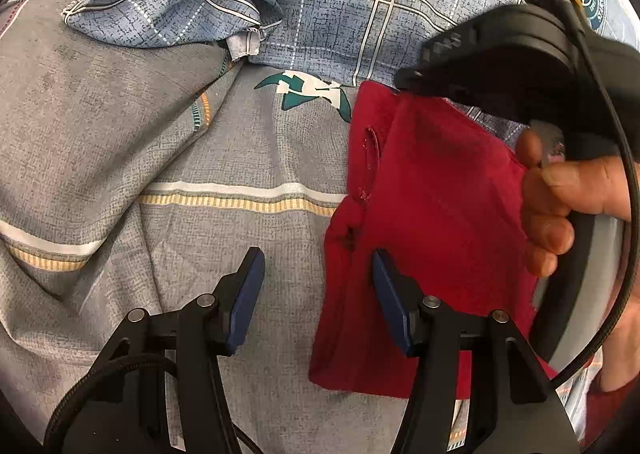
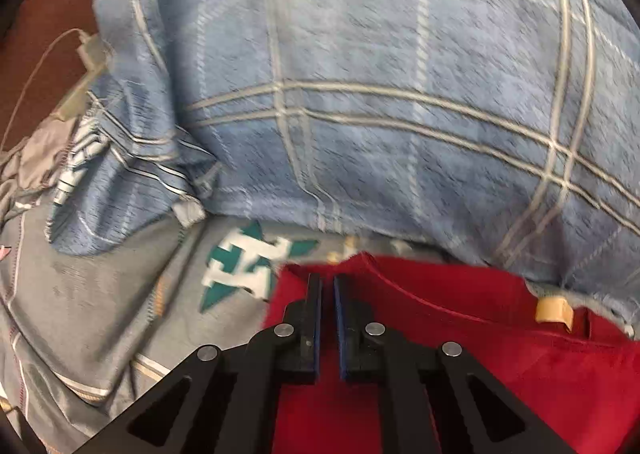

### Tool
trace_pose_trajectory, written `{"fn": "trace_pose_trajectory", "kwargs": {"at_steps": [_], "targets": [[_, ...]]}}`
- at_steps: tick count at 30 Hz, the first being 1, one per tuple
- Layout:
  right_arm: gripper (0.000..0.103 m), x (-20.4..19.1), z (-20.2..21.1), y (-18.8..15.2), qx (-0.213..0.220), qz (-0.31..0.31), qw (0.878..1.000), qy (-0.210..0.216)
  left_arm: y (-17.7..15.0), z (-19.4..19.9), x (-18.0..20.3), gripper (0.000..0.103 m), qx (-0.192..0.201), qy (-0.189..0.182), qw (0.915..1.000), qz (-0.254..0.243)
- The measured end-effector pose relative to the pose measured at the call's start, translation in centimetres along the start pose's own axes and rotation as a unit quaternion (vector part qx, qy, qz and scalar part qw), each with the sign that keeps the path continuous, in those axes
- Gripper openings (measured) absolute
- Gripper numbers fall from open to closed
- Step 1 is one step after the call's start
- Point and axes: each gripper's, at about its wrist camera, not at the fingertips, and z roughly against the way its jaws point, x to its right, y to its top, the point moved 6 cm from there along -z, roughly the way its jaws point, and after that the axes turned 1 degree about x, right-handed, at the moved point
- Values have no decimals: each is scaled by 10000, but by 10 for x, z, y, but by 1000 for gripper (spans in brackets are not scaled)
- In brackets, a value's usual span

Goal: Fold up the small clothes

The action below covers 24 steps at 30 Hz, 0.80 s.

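Red garment (image 1: 432, 213): a small dark-red piece of clothing lying on the bedsheet, toward the right of the left wrist view; one corner is lifted at its far edge, the rest spreads flat with a seam and a small slit along its left side.
Garment label (image 2: 554, 310): a small tan tag at the garment's edge, seen in the right wrist view, to the right of the right tool.
Left tool (image 1: 318, 266): spread, blue pads well apart; its right finger lies over the garment's left edge, its left finger over bare sheet. Nothing is pinched between them.
Right tool (image 2: 327, 282): fingers drawn almost together, only a thin slit between the blue pads; in the left wrist view its tip meets the garment's raised far corner. Whether cloth is actually caught between the pads I cannot tell.
Hand (image 1: 560, 205): a person's fingers wrapped round the right tool's handle, at the right of the left wrist view.
Bedsheet (image 1: 200, 157): grey fabric with white and yellow stripes and a teal-and-white print, under the garment.
Blue plaid cloth (image 2: 380, 93): a bulky checked quilt or pillow beyond the garment, rumpled at its left end.
Cable (image 2: 36, 65): a thin pale cord at the far left, blurred.
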Motion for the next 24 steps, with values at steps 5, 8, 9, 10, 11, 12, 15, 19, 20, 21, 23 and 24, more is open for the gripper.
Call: {"fn": "trace_pose_trajectory", "kwargs": {"at_steps": [5, 8, 9, 10, 11, 12, 15, 19, 20, 21, 23, 24], "targets": [[4, -14, -27, -8, -284, 134, 9995, 76, 0, 0, -1, 56, -16, -46, 10000, 41], [4, -13, -24, -13, -249, 98, 9996, 33, 1, 0, -1, 56, -22, -41, 10000, 39], [4, -12, -13, -13, -169, 16, 9997, 201, 1, 0, -1, 56, -16, -24, 10000, 28], [4, -12, -6, -14, -125, -14, 9995, 287, 1, 0, 0, 56, -10, -10, 10000, 15], [4, -10, 5, -14, -43, -31, 9993, 374, 1, 0, 0, 56, -7, -4, 10000, 13], [5, -8, 17, -15, 74, -5, 9992, 387, 1, 0, 0, 56, -7, -5, 10000, 14], [5, -1, 39, -22, 233, 112, 9993, 288, 1, 0, 0, 56, -4, -12, 10000, 31], [5, 15, 30, -32, 74, -30, 9999, 74, 1, 0, 0, 56, 7, -5, 10000, 15], [5, 18, 20, -33, 17, -114, 9999, 26, 1, 0, 0, 56, 3, -10, 10000, 14], [5, 21, 15, -34, -20, -170, 9999, 14, 1, 0, 0, 57, -2, -20, 10000, 23], [5, 25, 6, -35, -60, -226, 9997, 5, 1, 0, -1, 57, -14, -43, 10000, 53], [6, 25, 0, -35, -78, -235, 9997, -7, 1, -1, -2, 57, -21, -57, 10000, 67]]}}
